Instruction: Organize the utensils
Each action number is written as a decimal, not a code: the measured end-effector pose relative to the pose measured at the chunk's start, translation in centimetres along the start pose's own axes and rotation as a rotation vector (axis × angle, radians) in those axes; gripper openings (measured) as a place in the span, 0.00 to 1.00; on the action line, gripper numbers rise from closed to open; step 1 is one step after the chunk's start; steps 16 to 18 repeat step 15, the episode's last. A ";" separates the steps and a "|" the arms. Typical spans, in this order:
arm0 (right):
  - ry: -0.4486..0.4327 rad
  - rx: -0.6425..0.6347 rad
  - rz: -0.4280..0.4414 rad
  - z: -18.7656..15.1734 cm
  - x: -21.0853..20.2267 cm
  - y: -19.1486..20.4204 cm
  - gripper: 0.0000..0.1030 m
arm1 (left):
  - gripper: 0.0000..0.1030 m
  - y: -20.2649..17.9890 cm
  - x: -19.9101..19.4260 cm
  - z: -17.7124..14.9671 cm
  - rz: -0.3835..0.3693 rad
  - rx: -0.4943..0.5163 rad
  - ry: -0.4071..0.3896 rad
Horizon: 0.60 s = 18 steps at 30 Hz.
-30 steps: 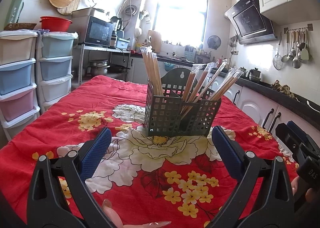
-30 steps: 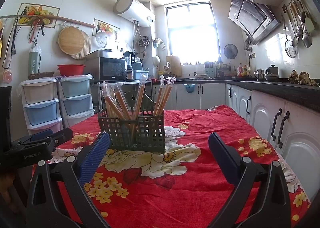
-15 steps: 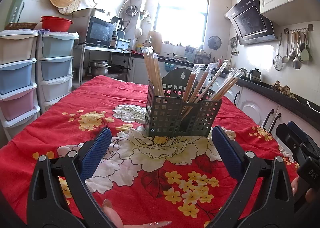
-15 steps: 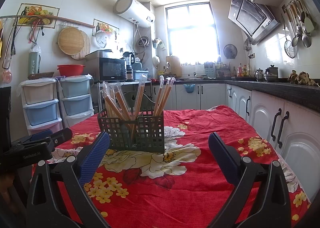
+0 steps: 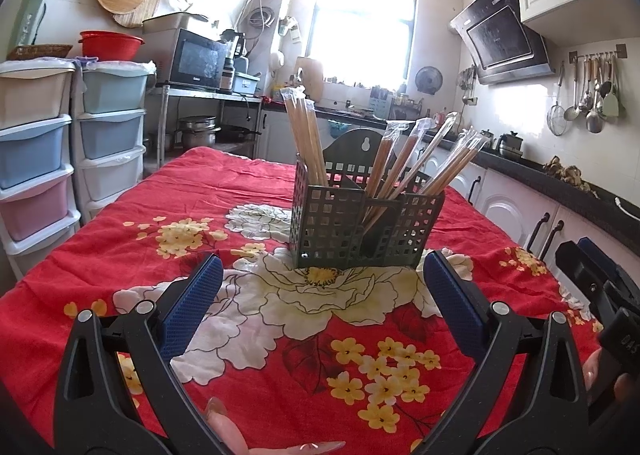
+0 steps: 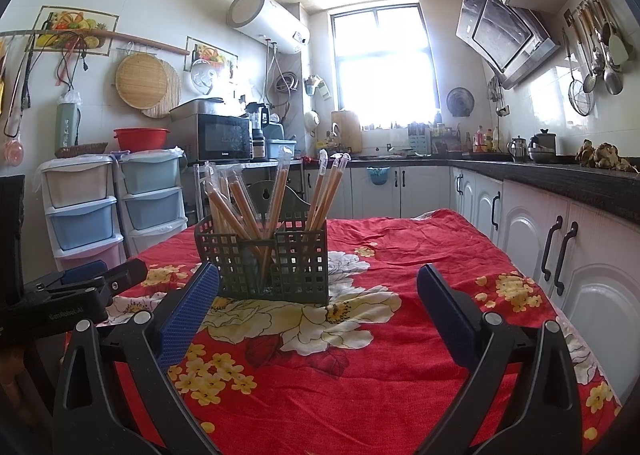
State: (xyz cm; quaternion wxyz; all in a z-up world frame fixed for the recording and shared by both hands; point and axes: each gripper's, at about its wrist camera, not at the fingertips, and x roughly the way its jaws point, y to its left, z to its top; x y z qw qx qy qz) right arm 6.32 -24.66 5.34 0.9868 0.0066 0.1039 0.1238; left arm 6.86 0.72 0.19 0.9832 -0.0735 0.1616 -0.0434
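Dark green plastic holder (image 5: 366, 231) w/ a grid of square holes stands upright on the table, ahead of both grippers and not touching either. Inside it are several pairs of wooden chopsticks (image 5: 306, 143) in clear wrappers; one bunch stands almost straight in the left compartment, the others lean to the right in the other compartments.

In the left wrist view, the left gripper (image 5: 320, 295) is wide open, blue pads far apart, nothing between them. The holder is in front of it, approx. centred between the two fingers and a bit beyond the tips. At the bottom edge of this view some fingertips (image 5: 224, 421) of the person are visible, and at the far right edge the black body of the right gripper (image 5: 596, 287) shows.

In the right wrist view, the right gripper (image 6: 318, 287) is also spread wide and holds nothing. Here the holder (image 6: 266, 261) sits left of centre, closer to the left finger, and the chopsticks (image 6: 276, 195) fan out above it. The left gripper (image 6: 76, 291) comes in from the left edge, low over the table.

Table surface is covered by a red cloth (image 5: 240, 191) w/ big white flowers and small yellow ones. Room is a kitchen: on the left, stacked pastel plastic drawers (image 5: 32, 143), a red basin (image 5: 110, 45) on top, then a microwave (image 5: 192, 61); in the middle a bright window (image 5: 360, 27); on the right white cabinets (image 6: 560, 251) under a dark counter, a range hood (image 5: 504, 39) and ladles hanging on the wall (image 5: 592, 95).
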 end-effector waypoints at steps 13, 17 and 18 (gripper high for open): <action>0.318 0.082 -0.201 3.1 5.6 -6.9 0.94 | 0.90 8.0 6.0 3.8 0.178 0.009 0.330; 0.472 0.075 -0.295 2.4 9.0 -9.4 0.94 | 0.90 11.2 9.3 3.9 0.272 -0.008 0.409; 0.472 0.075 -0.295 2.4 9.0 -9.4 0.94 | 0.90 11.2 9.3 3.9 0.272 -0.008 0.409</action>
